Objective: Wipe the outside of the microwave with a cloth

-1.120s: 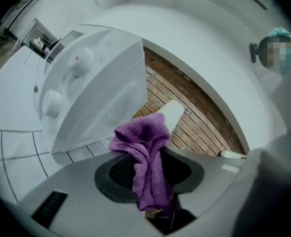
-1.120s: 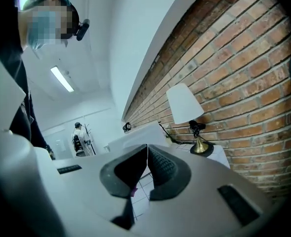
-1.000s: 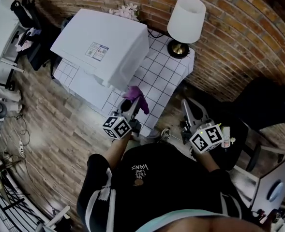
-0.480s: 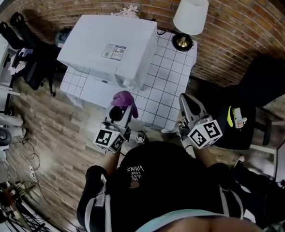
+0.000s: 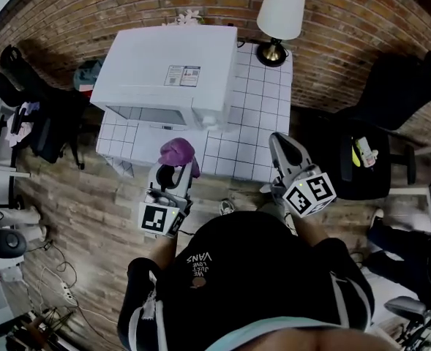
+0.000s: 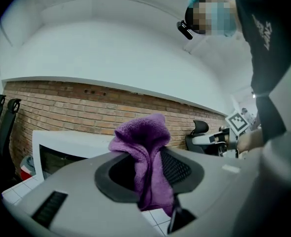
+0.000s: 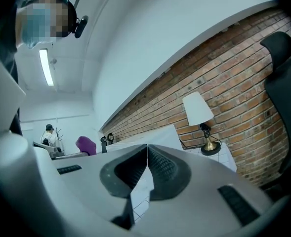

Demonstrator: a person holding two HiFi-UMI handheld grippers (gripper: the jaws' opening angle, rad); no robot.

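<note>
A white microwave (image 5: pixel 171 75) stands on a white tiled table (image 5: pixel 253 134), its dark door window facing the table's front edge. My left gripper (image 5: pixel 175 159) hangs just in front of that edge, below the door, shut on a bunched purple cloth (image 5: pixel 175 152). In the left gripper view the purple cloth (image 6: pixel 144 154) sticks up between the jaws, with the microwave (image 6: pixel 61 149) beyond it. My right gripper (image 5: pixel 282 146) hovers over the table's front right corner, shut and empty; its pads (image 7: pixel 157 169) meet with nothing between them.
A table lamp (image 5: pixel 279 17) stands at the table's back right corner against the brick wall. A black office chair (image 5: pixel 361 159) sits right of the table. Dark chairs and clutter (image 5: pixel 32 115) stand at the left on the wooden floor.
My view has swung so the microwave stands squarer in the frame. The left gripper with the cloth has drawn back from the microwave's front corner to the table's front edge.
</note>
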